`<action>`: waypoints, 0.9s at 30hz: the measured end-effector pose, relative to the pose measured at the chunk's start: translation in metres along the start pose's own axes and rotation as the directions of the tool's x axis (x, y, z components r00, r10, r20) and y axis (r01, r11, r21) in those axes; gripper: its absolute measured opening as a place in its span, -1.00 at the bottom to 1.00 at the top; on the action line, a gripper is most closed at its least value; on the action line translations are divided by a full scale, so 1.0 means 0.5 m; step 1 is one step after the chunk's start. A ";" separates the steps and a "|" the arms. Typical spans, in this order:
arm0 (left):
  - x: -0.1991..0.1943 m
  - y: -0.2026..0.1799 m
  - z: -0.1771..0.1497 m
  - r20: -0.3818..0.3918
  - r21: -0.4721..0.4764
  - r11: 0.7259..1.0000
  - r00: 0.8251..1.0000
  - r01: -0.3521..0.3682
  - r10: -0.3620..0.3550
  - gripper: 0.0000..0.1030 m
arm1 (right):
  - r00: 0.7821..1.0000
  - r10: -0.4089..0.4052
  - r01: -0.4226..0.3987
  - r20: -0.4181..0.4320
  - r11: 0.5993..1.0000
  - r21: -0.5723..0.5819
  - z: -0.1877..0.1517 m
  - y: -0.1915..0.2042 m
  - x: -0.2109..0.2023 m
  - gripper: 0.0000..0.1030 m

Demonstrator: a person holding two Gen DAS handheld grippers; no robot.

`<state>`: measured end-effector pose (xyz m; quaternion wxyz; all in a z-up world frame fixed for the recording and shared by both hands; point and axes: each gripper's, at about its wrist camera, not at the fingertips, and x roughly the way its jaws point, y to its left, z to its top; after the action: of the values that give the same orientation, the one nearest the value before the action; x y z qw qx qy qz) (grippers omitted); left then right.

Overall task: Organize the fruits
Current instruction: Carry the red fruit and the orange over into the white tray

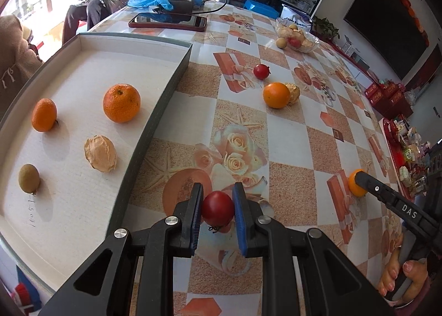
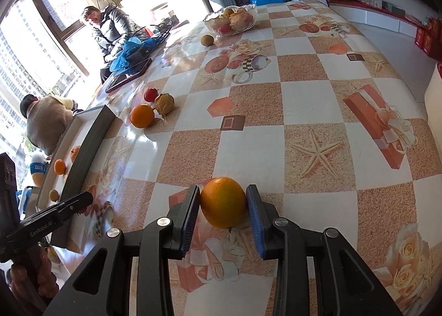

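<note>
Red fruit (image 1: pixel 217 208) sits pinched in your left gripper (image 1: pixel 217 215), just beside the tray (image 1: pixel 154 120). Your right gripper (image 2: pixel 222 215) pinches an orange (image 2: pixel 223 202) on the table (image 2: pixel 304 111). Grasp step, likely. Next: lift both and carry them over the tray wall.

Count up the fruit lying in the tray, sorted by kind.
Oranges: 2
Papery husked fruit: 1
Small brown fruit: 1
Total: 4
</note>
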<state>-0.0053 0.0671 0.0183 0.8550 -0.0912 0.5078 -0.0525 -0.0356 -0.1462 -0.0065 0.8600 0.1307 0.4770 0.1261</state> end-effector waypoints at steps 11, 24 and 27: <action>-0.120 0.077 0.084 0.094 0.023 0.996 0.992 -0.084 0.082 -0.53 | 0.994 0.105 -0.106 -0.013 0.990 -0.097 0.079 0.112 -0.043 -0.29; -0.105 0.196 0.102 0.076 -0.078 0.989 0.989 -0.123 0.129 -0.53 | 0.972 -0.232 0.220 -0.020 0.942 -0.255 0.021 0.090 0.021 0.64; -0.090 0.196 0.093 0.060 -0.077 0.990 0.991 -0.118 0.123 -0.53 | 0.967 -0.246 0.223 -0.069 0.943 -0.246 -0.002 0.074 0.051 0.30</action>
<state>0.0137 0.1757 0.0581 0.8686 -0.0933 0.4862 0.0207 -0.0268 -0.1030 -0.0141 0.8536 -0.0368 0.5127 0.0849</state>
